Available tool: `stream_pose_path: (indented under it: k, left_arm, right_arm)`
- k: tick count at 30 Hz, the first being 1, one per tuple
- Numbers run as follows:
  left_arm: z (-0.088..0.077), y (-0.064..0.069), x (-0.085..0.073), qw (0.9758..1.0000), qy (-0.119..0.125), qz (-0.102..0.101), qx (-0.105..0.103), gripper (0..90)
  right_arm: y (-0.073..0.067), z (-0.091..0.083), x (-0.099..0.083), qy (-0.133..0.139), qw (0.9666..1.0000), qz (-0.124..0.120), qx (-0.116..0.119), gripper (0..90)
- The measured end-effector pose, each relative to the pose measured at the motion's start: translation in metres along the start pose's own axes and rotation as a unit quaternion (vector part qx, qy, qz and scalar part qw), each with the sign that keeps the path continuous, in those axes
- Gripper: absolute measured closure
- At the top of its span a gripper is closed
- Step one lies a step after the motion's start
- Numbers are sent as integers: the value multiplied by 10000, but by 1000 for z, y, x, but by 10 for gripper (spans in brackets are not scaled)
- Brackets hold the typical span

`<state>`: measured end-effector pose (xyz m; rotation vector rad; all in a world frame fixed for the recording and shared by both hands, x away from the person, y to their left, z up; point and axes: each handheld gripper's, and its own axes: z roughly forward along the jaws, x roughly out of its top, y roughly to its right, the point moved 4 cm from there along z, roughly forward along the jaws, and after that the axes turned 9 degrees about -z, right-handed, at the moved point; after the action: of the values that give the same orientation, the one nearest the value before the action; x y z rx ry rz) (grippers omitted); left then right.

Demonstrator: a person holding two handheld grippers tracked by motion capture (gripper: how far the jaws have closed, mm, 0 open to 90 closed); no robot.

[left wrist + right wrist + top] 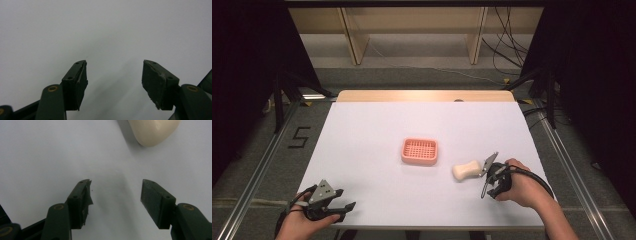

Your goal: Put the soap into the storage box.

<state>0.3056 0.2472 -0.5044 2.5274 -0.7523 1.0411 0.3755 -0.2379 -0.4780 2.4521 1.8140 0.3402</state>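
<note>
White paper covers the table point(377, 125), with a strip of bare wood showing along its far edge and dark curtains closing in both sides of the room; shelves and loose cables sit behind, too dim to make out in detail. Near the middle of the sheet lies a pink slotted soap dish point(419, 151), and to its right, apart from it, a cream bar of soap point(466, 170) rests flat on the paper. The right gripper point(486, 176) sits just beside the soap's right end — from above it is hard to tell whether a jaw tip touches the bar, since the grey plate covers that spot. In the right gripper view the jaws stand apart with bare paper between them, holding nothing, and the soap point(153, 131) lies ahead, cut off by the top edge. The left gripper point(343, 199) rests at the near left corner, partly hidden by the hand point(304, 222); in its own view the jaws point(115, 75) gape wide over blank paper — nothing between them.
</note>
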Motion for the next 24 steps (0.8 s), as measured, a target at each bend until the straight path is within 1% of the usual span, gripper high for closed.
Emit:
stream_pose_path:
  k: [1, 2, 4, 5, 6, 7, 8, 9, 10, 11, 12, 13, 14, 15, 16, 17, 18, 19, 21, 22, 23, 24]
  left_arm:
    - [0, 0, 0, 10000, -3, -1, -1, 364]
    - [0, 0, 0, 10000, 2, 16, -2, 364]
    - [0, 1, 0, 10000, 8, -1, -22, 364]
    - [0, 1, 0, 10000, 4, -2, -24, 364]
    - [1, 1, 0, 10000, 48, -50, -38, 363]
    - [1, 1, 0, 10000, 42, -51, -36, 363]
    - [1, 1, 0, 10000, 38, -45, -35, 364]
    - [0, 0, 0, 10000, 3, 7, -10, 364]
    - [1, 1, 0, 10000, 55, -62, -27, 364]
    - [0, 0, 0, 10000, -4, -3, -11, 364]
    - [0, 1, 0, 10000, 32, -28, -22, 364]
    - [0, 1, 0, 10000, 35, -42, -27, 364]
    - [0, 1, 0, 10000, 39, -45, -29, 364]
    - [0, 1, 0, 10000, 36, -40, -29, 364]
    - [0, 1, 0, 10000, 40, -45, -27, 364]
    - [0, 1, 0, 10000, 38, -44, -25, 364]
    - [0, 1, 0, 10000, 38, -35, -31, 363]
    - [0, 0, 0, 10000, -16, 14, -19, 364]
    - [0, 0, 0, 10000, -14, 8, -21, 363]
    - [0, 0, 0, 10000, -1, 13, -16, 364]
    - [0, 0, 0, 10000, -13, 30, -11, 363]
    - [0, 1, 0, 10000, 39, -42, -27, 363]
  right_arm:
    - [0, 0, 1, -38, 10000, -21, -13, 421]
    - [1, 0, 2, -80, 9999, -60, 36, 425]
    - [5, 1, 4, -91, 9993, -359, 58, 430]
    - [4, 0, 5, -135, 9995, -273, 48, 430]
    - [6, 0, 8, -154, 9993, -327, 63, 430]
    - [6, 0, 8, -154, 9993, -327, 63, 430]
    - [9, 0, 10, -173, 9992, -348, 20, 428]
    - [9, 0, 10, -173, 9992, -348, 20, 428]
    - [12, 0, 12, -164, 9992, -355, -33, 425]
    - [12, 0, 12, -164, 9992, -355, -33, 425]
    - [15, 0, 14, -125, 9989, -443, -16, 422]
    - [15, 0, 14, -125, 9989, -443, -16, 422]
    - [15, -1, 16, -163, 9992, -376, -40, 420]
    - [18, 0, 17, -130, 9987, -499, -45, 415]
    - [18, 0, 19, -112, 9987, -499, -28, 412]
    - [18, 0, 20, -154, 9989, -437, -48, 408]
    - [18, 0, 21, -149, 9989, -452, -40, 406]
    - [20, 1, 22, -124, 9984, -545, -33, 401]
    - [22, 0, 24, -170, 9986, -494, -42, 395]
    - [24, 1, 25, -132, 9980, -612, -49, 393]
    - [25, 0, 26, -164, 9981, -588, -30, 388]
    - [25, -1, 28, -174, 9985, -520, -48, 386]
